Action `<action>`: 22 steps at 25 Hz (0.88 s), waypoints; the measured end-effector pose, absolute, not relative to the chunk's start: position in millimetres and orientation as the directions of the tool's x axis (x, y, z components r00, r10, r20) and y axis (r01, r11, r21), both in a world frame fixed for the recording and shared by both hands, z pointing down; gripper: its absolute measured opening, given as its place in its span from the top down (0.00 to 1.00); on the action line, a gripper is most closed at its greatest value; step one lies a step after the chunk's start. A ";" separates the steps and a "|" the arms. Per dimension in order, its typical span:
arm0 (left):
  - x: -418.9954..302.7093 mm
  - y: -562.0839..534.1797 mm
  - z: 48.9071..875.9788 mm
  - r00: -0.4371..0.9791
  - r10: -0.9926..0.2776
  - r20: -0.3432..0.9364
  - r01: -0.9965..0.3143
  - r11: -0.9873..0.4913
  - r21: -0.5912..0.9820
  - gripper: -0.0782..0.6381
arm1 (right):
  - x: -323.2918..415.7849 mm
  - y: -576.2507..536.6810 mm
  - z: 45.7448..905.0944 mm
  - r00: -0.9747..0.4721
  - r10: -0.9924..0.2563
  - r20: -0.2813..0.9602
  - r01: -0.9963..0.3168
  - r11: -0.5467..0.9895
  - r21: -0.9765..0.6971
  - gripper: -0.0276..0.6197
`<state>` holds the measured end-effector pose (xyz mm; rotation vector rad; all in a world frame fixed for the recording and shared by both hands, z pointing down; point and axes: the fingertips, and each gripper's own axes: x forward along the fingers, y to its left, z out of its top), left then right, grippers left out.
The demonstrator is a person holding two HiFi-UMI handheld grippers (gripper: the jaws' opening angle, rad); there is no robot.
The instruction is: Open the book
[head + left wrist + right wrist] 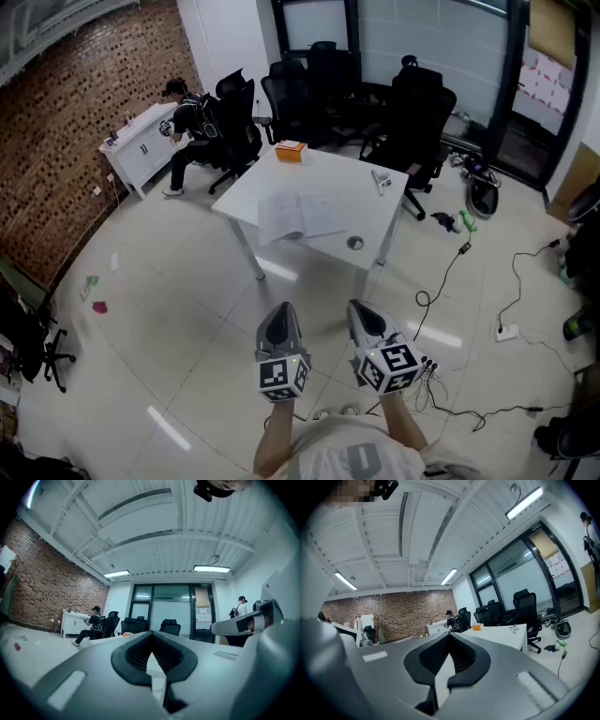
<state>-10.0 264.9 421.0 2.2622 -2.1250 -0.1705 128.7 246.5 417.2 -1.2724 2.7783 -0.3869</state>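
A book point(300, 217) lies spread on the near part of the white table point(375, 202), its pale pages facing up. Both grippers are held low in front of me, well short of the table and over the tiled floor. My left gripper point(281, 314) is shut with nothing in it; in the left gripper view its dark pads point(136, 651) meet at the tip. My right gripper point(361, 314) is also shut and empty beside it. In the right gripper view the table point(501, 632) shows far beyond the closed jaws.
An orange box point(291, 151), a small metal object point(380, 180) and a round grey thing point(354, 244) share the table. Black office chairs point(412, 117) stand behind it. A person point(187, 127) sits at a white cabinet by the brick wall. Cables point(469, 272) trail across the floor at right.
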 end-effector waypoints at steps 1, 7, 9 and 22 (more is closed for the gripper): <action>-11.0 264.5 420.6 0.058 -0.997 -0.058 -0.993 -0.064 0.100 0.87 | 128.9 246.7 416.8 -0.657 -0.752 0.048 -0.737 0.627 -0.252 0.95; -8.2 263.3 418.2 0.061 -0.996 -0.061 -0.993 -0.067 0.100 0.87 | 130.3 248.3 414.6 -0.659 -0.751 0.045 -0.734 0.629 -0.256 0.95; -7.0 263.7 418.1 0.065 -0.996 -0.062 -0.993 -0.071 0.096 0.87 | 130.3 249.2 414.9 -0.658 -0.752 0.042 -0.735 0.629 -0.254 0.95; -6.3 267.9 420.6 0.061 -0.997 -0.055 -0.994 -0.066 0.091 0.87 | 131.4 252.5 416.0 -0.677 -0.736 0.014 -0.700 0.637 -0.323 0.95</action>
